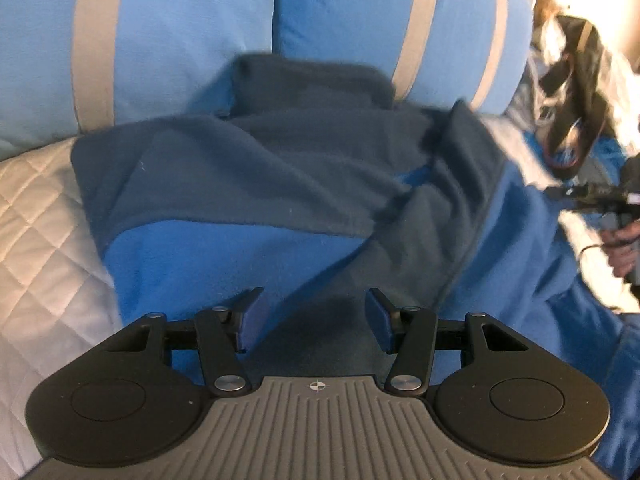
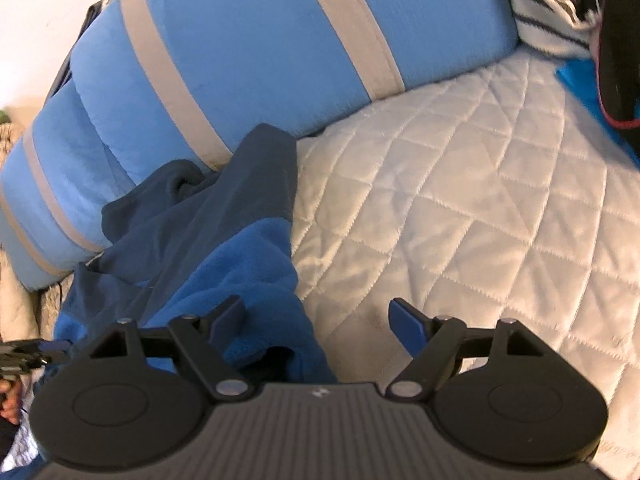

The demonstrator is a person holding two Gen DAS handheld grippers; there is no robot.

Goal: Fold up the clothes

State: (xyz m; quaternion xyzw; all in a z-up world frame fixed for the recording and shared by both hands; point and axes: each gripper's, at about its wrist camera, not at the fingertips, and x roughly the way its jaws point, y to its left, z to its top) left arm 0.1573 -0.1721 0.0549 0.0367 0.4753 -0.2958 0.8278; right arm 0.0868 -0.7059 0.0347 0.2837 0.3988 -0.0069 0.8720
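- White quilted bedding (image 1: 36, 240) covers the bed in the left wrist view, with 2 light-blue cushions (image 1: 168, 40) crossed by beige bands propped along the far side.
- A fleece garment (image 1: 280, 184) in navy and bright blue lies crumpled on the bed, its navy upper part pushed against the cushions and the bright-blue part spreading toward the camera and off to the right.
- The left hand-held gripper (image 1: 316, 316) points down over the near part of the garment; its jaws stand partly apart with fleece below the gap, and no pad visibly presses on the cloth.
- At the right edge, a hand (image 1: 624, 248) holds the other hand-held gripper, seen only in part and blurred.
- Dark straps and pale clutter (image 1: 576, 80) sit at the far right, too blurred to name.

- From the right wrist view, the same quilted bedding (image 2: 460, 208) fills the right half, and the banded cushions (image 2: 260, 48) run along the top and left.
- The garment (image 2: 224, 248) lies left of centre, its navy edge touching the cushions and a bright-blue fold bunched near the camera.
- The right hand-held gripper (image 2: 316, 320) has its jaws spread wide; the blue fold sits against the left finger, while the right finger hangs over bare quilt, so nothing is pinched.
- A striped cloth (image 2: 548, 28) and a dark item with a red edge (image 2: 616, 60) lie in the top-right corner.
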